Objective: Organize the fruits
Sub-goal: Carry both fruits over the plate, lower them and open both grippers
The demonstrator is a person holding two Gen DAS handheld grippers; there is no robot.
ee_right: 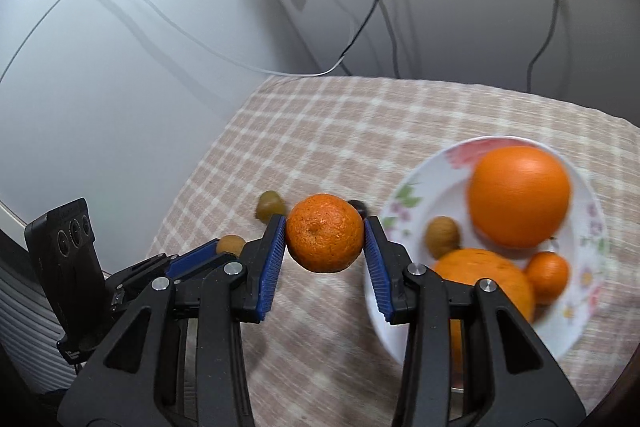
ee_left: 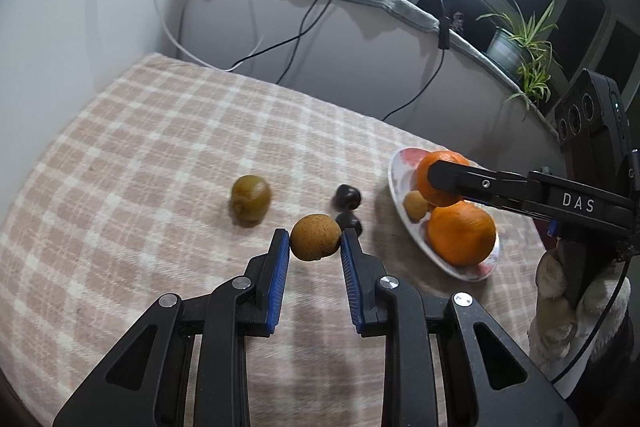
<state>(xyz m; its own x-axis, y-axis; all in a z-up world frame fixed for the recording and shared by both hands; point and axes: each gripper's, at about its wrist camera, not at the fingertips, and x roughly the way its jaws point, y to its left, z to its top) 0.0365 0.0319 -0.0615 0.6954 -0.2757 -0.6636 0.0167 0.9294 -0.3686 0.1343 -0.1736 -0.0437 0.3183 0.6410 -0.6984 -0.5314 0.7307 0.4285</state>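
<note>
Pinching a small brown round fruit (ee_left: pixel 315 237) between nearly closed pads, the left gripper (ee_left: pixel 315 247) hangs left of the floral plate (ee_right: pixel 448 157). Beside the plate's left rim, the right gripper (ee_right: pixel 325 241) clamps a mandarin (ee_right: pixel 325 233), lifted above the checked cloth (ee_left: pixel 140 147).

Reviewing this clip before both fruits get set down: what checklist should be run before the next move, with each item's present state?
1. Left gripper shut on the small brown fruit: ok.
2. Right gripper shut on the mandarin: ok.
3. Both held fruits lifted clear of the checked cloth: ok.
4. Free room on the plate, which already holds four fruits: cannot tell.
5. Kiwi and two dark fruits not yet on the plate: not ok.
</note>
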